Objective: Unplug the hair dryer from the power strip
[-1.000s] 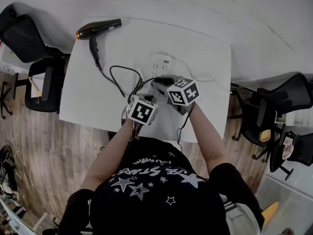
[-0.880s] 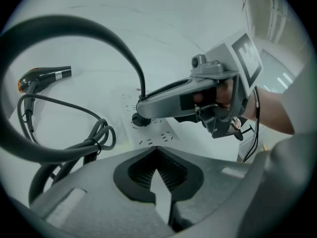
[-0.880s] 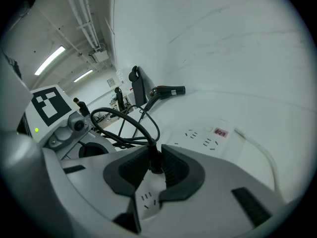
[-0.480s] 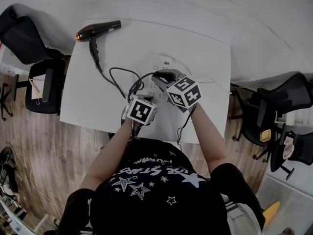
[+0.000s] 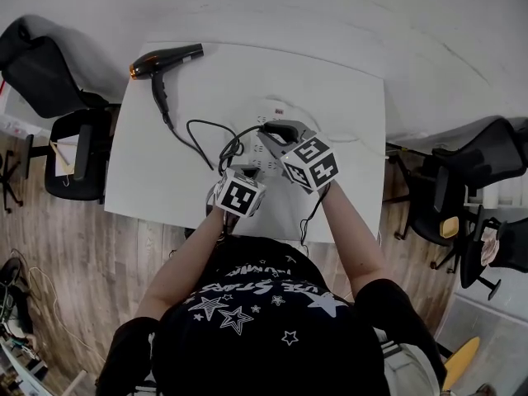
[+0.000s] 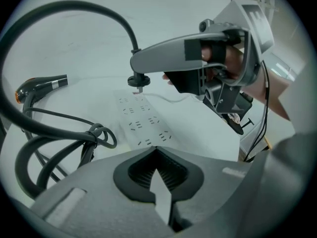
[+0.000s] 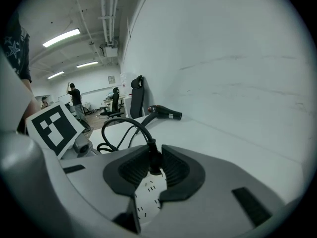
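Observation:
The black hair dryer [image 5: 165,58] lies at the white table's far left corner, and its black cable [image 5: 202,130] runs in loops to the middle. My right gripper [image 5: 266,129] is shut on the cable's black plug [image 6: 137,81], [image 7: 154,161]. The plug hangs just above the white power strip [image 6: 141,120], its prongs clear of the sockets. The right jaws have just been opening slightly, with the plug still pinched between the pads. My left gripper [image 6: 158,168] is shut on the near end of the power strip [image 5: 266,139].
A tied bundle of black cable [image 6: 91,135] lies left of the strip. Black office chairs stand left [image 5: 70,139] and right [image 5: 462,188] of the table [image 5: 346,81]. A white wall runs behind it. The strip's thin white lead [image 5: 351,135] trails right.
My right gripper has risen with the plug, lifting it off the power strip and pulling the cable up. The left gripper has stayed on the strip.

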Motion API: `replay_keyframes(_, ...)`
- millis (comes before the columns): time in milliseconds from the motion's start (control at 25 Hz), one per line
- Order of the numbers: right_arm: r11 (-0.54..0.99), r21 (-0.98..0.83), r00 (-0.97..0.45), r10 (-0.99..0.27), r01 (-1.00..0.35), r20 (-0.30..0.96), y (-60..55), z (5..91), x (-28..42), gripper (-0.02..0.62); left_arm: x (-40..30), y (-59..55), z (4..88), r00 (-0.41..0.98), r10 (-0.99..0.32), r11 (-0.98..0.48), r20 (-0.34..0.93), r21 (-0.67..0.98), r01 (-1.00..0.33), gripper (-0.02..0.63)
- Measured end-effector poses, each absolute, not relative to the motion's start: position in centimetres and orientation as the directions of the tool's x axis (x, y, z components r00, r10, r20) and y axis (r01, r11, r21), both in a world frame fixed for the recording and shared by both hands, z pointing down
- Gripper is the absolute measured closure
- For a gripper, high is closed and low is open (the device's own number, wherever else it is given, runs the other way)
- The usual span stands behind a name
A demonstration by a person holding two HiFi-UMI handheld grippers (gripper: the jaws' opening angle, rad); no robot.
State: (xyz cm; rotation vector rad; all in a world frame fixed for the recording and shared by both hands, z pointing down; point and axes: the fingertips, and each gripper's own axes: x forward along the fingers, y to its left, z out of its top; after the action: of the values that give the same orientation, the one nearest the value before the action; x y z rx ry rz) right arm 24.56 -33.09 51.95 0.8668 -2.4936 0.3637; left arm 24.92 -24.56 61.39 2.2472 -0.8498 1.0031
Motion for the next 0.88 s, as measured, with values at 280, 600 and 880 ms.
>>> replay_keyframes(280, 0.702, -0.082, -0.644, -0.593, -0.708, 0.483, -32.3, 50.8, 24.3, 0.514, 25.0, -22.1, 59.1, 0.654, -0.287, -0.726, 0.7, 0.286, -0.625, 0.598)
replay_keyframes(600, 0.559, -0.082, -0.531, -0.718, -0.825, 0.45, -30.9, 49.1, 23.6, 0.514, 22.5, -19.1, 56.4, 0.733, -0.178, -0.826, 0.657, 0.305, -0.475, 0.598)
replay_keyframes(880, 0.424, -0.067, -0.411, -0.809, -0.903, 0.419, -29.3, 47.6, 21.9, 0.514, 18.1, -18.6, 54.0, 0.8, -0.139, -0.865, 0.584, 0.322, -0.385, 0.598)
